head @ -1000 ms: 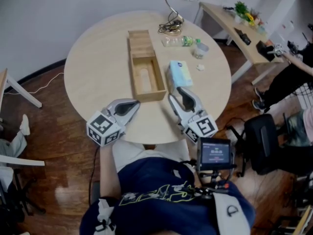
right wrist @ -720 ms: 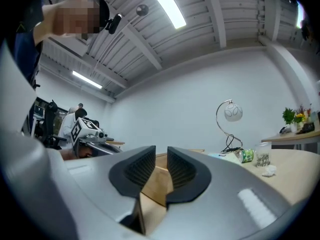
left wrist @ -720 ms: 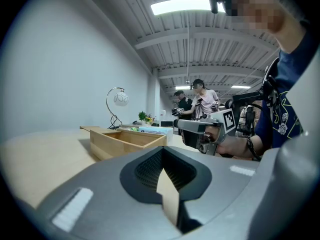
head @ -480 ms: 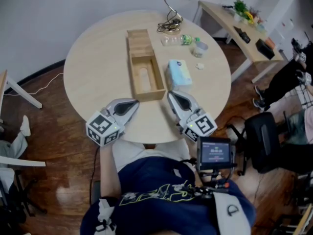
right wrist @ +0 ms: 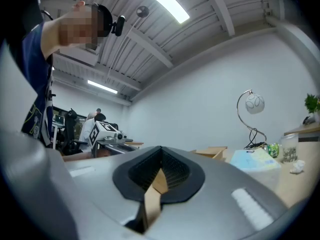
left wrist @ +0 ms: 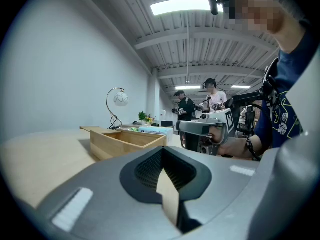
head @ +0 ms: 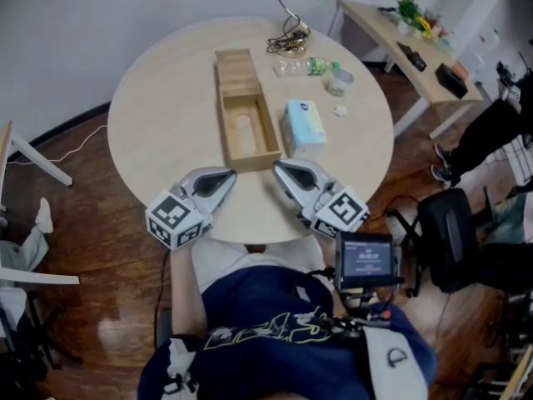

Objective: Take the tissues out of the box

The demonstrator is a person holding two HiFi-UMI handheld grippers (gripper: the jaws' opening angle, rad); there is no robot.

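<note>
An open wooden box (head: 226, 132) lies lengthwise in the middle of the round table (head: 158, 115), its lid slid toward the far end. A light-blue tissue pack (head: 305, 123) lies flat on the table just right of the box. My right gripper (head: 281, 172) is shut and empty near the table's front edge, a little short of the pack and angled left toward the box's near corner. My left gripper (head: 225, 176) is shut and empty, just left of that corner. In the right gripper view the pack (right wrist: 252, 160) lies ahead to the right.
At the table's far side stand a lamp (head: 296, 7) with coiled cable, a lying plastic bottle (head: 312, 67), a cup (head: 340, 79) and a small crumpled scrap (head: 341, 112). A side desk (head: 400, 36) and an office chair (head: 454, 240) stand to the right.
My right gripper has drawn back from beside the tissue pack, swung its tip left toward the box corner, and its jaws have closed. The left gripper has stayed put.
</note>
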